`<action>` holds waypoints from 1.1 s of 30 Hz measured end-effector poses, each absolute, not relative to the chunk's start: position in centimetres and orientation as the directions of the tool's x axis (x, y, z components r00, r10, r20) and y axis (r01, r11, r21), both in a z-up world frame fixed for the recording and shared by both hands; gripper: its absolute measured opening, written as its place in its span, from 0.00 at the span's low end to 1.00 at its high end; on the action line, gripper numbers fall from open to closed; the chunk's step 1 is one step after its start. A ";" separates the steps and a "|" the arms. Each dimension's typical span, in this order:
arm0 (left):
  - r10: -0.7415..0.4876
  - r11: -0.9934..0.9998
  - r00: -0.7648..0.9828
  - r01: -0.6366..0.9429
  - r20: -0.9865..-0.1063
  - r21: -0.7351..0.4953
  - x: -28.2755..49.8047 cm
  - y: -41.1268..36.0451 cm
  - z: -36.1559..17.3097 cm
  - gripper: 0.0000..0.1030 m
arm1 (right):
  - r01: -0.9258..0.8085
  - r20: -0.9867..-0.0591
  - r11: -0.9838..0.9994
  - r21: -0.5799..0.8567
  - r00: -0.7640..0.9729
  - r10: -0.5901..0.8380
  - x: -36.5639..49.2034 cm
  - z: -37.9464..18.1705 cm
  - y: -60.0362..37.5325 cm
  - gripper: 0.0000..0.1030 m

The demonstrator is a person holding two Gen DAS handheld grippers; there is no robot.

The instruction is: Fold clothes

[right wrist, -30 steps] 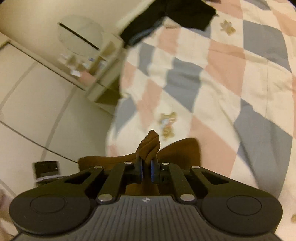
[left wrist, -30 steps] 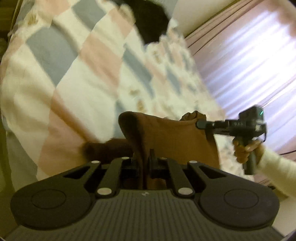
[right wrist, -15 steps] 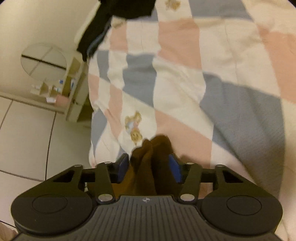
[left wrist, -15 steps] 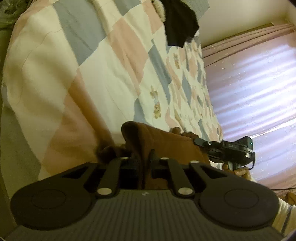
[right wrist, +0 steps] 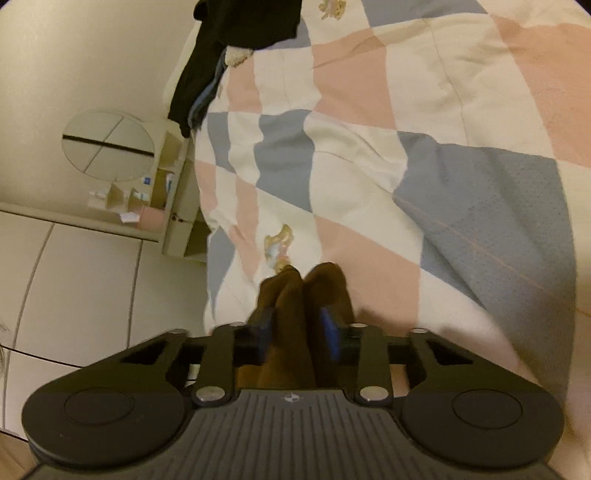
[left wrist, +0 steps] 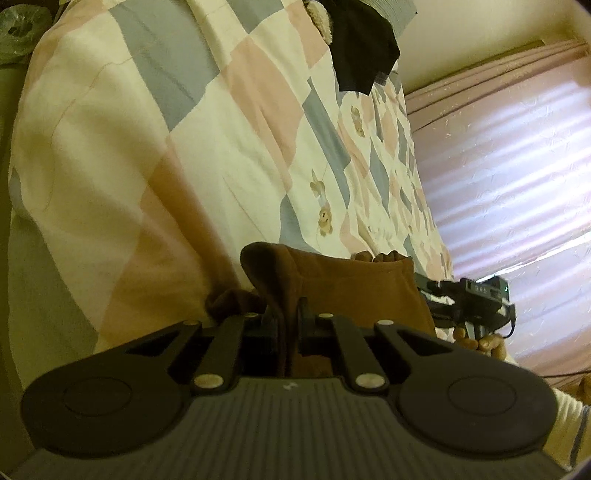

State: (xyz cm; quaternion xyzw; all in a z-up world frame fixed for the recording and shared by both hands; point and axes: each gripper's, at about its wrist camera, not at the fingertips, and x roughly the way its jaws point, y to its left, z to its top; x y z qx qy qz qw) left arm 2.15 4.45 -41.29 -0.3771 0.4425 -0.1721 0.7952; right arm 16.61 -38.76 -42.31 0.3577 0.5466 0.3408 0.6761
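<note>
Left claw (left wrist: 286, 325) clamped on brown garment (left wrist: 354, 284), right claw (right wrist: 297, 332) opening around its bunched edge at lower centre; release flat onto bed (right wrist: 369, 166), edges aligned.

1. The left wrist camera sat just behind the left gripper (left wrist: 286, 325) and looked forward and downward, very near the brown garment (left wrist: 354, 284), across the checked quilt (left wrist: 155, 147) toward pink curtains (left wrist: 517, 166) on the right.
2. The right wrist camera sat just behind the right gripper (right wrist: 297, 332), facing downward over the quilt (right wrist: 369, 155) toward a round mirror (right wrist: 107, 144) far left.
3. Both views shared the quilt, the brown garment (right wrist: 299, 295) and a black garment (left wrist: 360, 51) (right wrist: 236, 29) at the far end.
</note>
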 end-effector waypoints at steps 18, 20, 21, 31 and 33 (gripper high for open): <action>-0.367 0.898 0.584 0.021 -0.724 -0.439 0.3 4.7 -36.2 0.21 | -0.253 -0.774 0.883 0.395 0.427 0.468 14.1 -38.1 -35.2 0.59; -0.384 0.898 0.586 0.055 -0.714 -0.437 -2.4 4.2 -34.2 0.21 | -0.267 -0.759 0.908 0.324 0.500 0.418 11.7 -35.7 -36.3 0.58; -0.428 0.878 0.571 0.080 -0.700 -0.472 -4.1 3.6 -33.2 0.21 | -0.273 -0.739 0.907 0.322 0.527 0.421 10.1 -34.7 -37.1 0.58; -0.539 0.805 0.510 0.075 -0.671 -0.589 -13.8 -4.1 -36.0 0.21 | -0.321 -0.694 0.877 0.357 0.538 0.479 -2.1 -33.4 -38.5 0.58; -0.517 0.811 0.532 0.053 -0.671 -0.582 -14.1 -4.3 -36.8 0.21 | -0.324 -0.688 0.874 0.363 0.539 0.486 -2.9 -33.6 -38.4 0.58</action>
